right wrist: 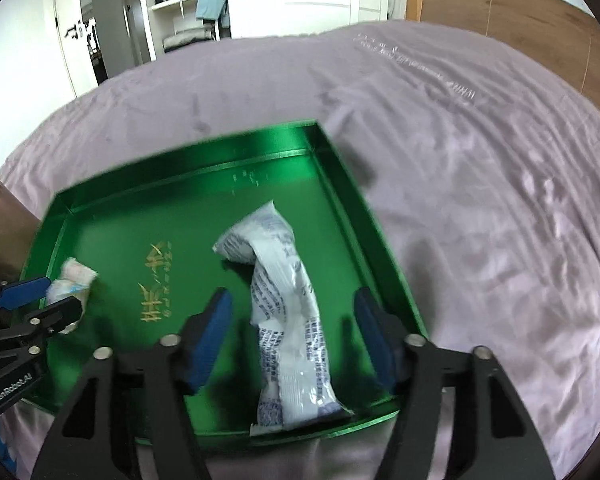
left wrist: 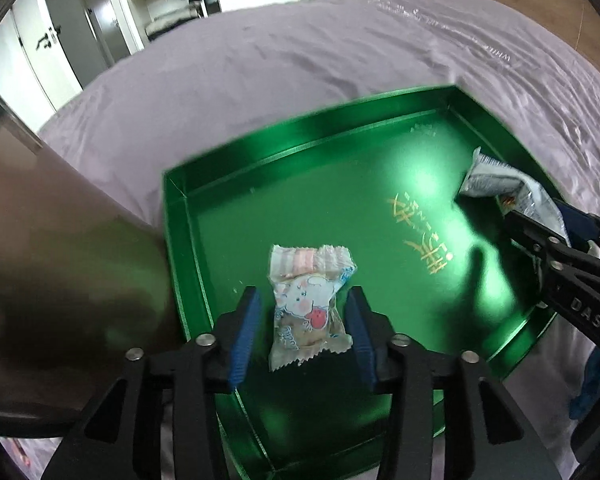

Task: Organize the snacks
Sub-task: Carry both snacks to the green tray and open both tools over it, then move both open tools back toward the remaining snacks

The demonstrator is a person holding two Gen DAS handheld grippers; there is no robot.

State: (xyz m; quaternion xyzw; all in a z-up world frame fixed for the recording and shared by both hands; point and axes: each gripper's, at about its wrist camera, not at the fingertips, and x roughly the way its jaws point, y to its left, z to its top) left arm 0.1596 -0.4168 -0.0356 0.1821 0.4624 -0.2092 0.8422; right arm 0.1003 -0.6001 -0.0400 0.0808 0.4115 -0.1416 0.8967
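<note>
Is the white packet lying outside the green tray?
No, the white packet lies inside the green tray, between the open right hand-held gripper's fingers.

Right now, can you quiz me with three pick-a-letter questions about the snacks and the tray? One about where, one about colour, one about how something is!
1. Where does the long white snack packet lie?
A. on the purple bedsheet
B. in the tray
C. on a shelf

2. What colour is the tray?
A. green
B. red
C. yellow

3. How is the left hand-held gripper at the small cartoon snack packet?
A. squeezing it shut
B. open, with the packet between its blue pads
C. far away over the bedsheet

Answers:
1. B, the packet rests on the tray floor near its right wall.
2. A, walls and floor are shiny green with gold writing.
3. B, gaps show between each pad and the wrapper.
</note>
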